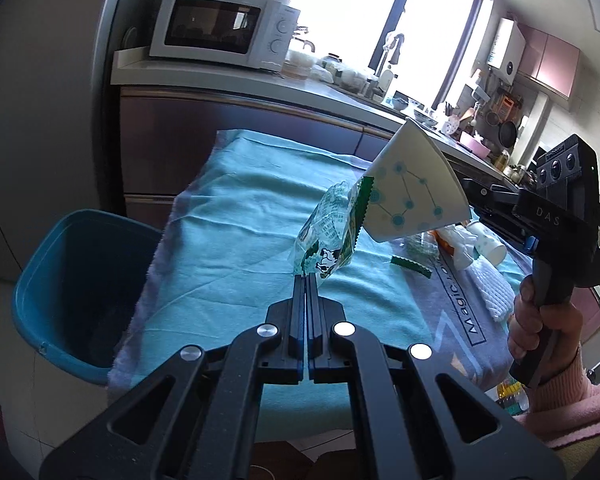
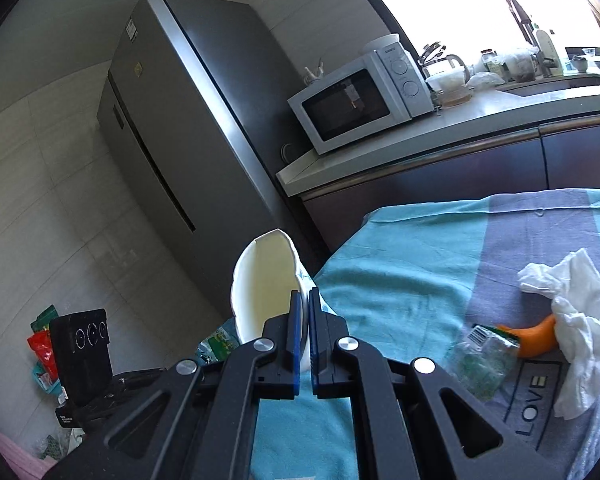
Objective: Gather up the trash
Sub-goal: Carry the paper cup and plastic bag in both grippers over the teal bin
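My left gripper (image 1: 306,280) is shut on a clear plastic wrapper (image 1: 326,236) with green print and a cow picture, held up above the teal tablecloth (image 1: 236,216). To its right, my right gripper (image 1: 470,196) is shut on the wall of a squashed white paper cup (image 1: 412,188) with blue dots, also in the air. In the right wrist view the right gripper (image 2: 306,296) pinches the cup's wall (image 2: 260,280). The left gripper's camera block (image 2: 82,344) shows at lower left. A blue bin (image 1: 72,280) stands on the floor at the table's left end.
On the cloth lie a crumpled white tissue (image 2: 572,320), an orange piece (image 2: 536,340), a clear wrapper (image 2: 484,364), a green torn strip (image 1: 412,266), a small dotted cup (image 1: 488,244) and white foam netting (image 1: 496,292). Beyond are a counter with a microwave (image 1: 220,28) and a fridge (image 2: 172,120).
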